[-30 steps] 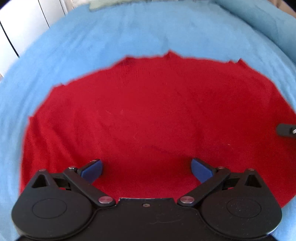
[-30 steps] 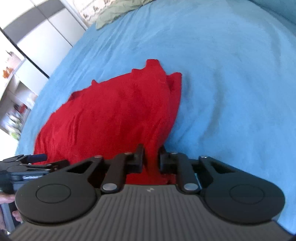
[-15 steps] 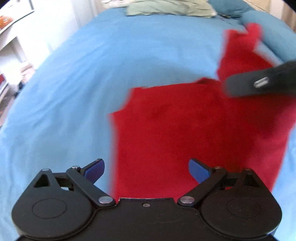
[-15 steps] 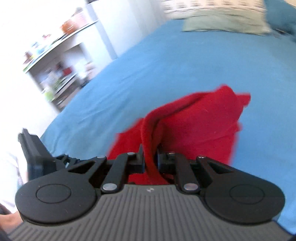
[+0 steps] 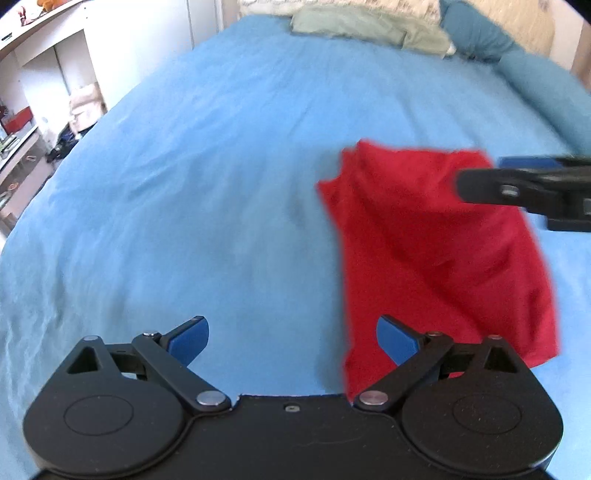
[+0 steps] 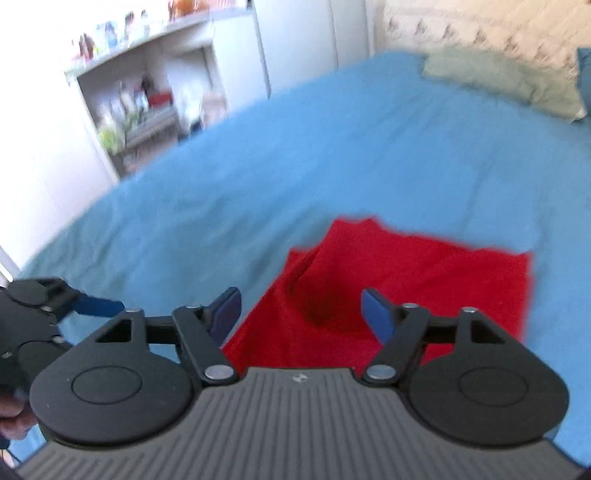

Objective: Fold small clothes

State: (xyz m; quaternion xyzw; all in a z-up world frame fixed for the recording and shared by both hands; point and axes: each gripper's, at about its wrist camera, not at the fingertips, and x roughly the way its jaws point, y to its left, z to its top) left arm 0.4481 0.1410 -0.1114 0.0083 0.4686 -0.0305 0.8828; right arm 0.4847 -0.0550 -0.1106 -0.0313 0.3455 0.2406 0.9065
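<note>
A red garment [image 5: 436, 251] lies folded over on the blue bed [image 5: 221, 166], a compact doubled shape. In the left wrist view it sits to the right of my left gripper [image 5: 293, 338], which is open and empty over bare sheet. My right gripper [image 6: 301, 312] is open and empty just above the near part of the garment [image 6: 406, 280]. The right gripper's fingers [image 5: 517, 184] show at the right edge of the left wrist view, over the garment's far corner. The left gripper's fingers [image 6: 92, 305] show at the left in the right wrist view.
Pale green pillows [image 5: 369, 26] and a blue pillow [image 5: 480, 33] lie at the head of the bed. White shelves with small items [image 6: 140, 96] stand along the left wall beside the bed. A rolled blue duvet [image 5: 546, 85] runs along the right side.
The right gripper carried the garment's edge over, then opened and let it go; the garment now lies folded. The left gripper stayed open and moved back and left off the cloth.
</note>
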